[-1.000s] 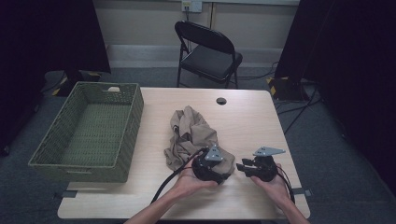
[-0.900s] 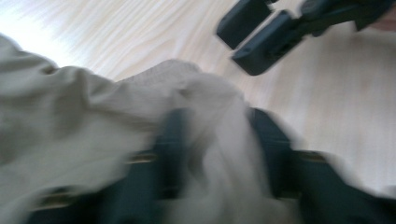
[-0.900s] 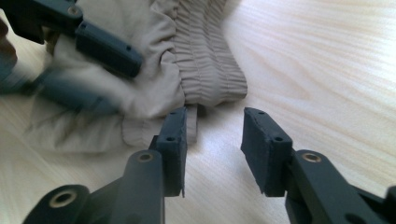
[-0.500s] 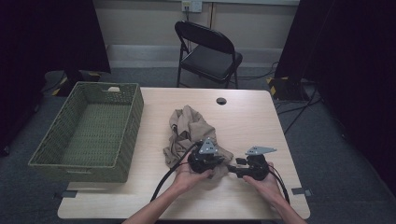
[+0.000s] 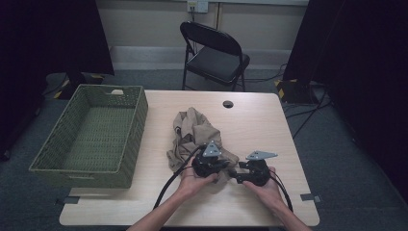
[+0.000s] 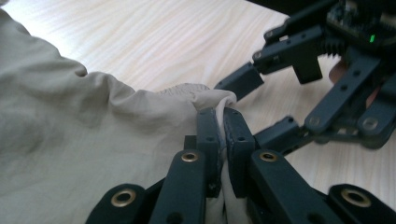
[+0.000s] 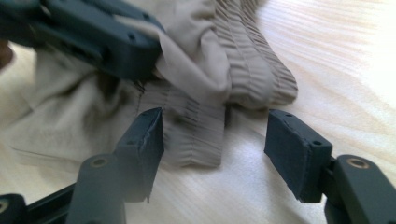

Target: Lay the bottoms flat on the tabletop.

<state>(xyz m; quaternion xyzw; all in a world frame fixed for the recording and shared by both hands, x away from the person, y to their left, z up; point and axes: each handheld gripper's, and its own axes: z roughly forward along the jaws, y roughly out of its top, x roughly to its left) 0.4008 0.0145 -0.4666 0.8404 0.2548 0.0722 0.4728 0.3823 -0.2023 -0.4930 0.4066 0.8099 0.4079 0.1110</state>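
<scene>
High view: beige garment [image 5: 195, 137] crumpled mid-bench, nearer front edge. Soft, light, limp; will sag and drag when lifted. Best hold looks like gathered elastic band [image 7: 224, 93] at edge: thicker, less slippery than plain cloth. Left gripper [image 6: 223, 126] clamped tight on fold of cloth. Right gripper [image 7: 215, 140] jaws just been opening, now apart astride band end, pads not pressing. Green woven basket [image 5: 91, 134] at left edge of bench. No labels or writing legible.

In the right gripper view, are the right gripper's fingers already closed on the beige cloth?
No, the right gripper stands open, its fingers apart around the crumpled beige cloth garment's gathered band.
</scene>
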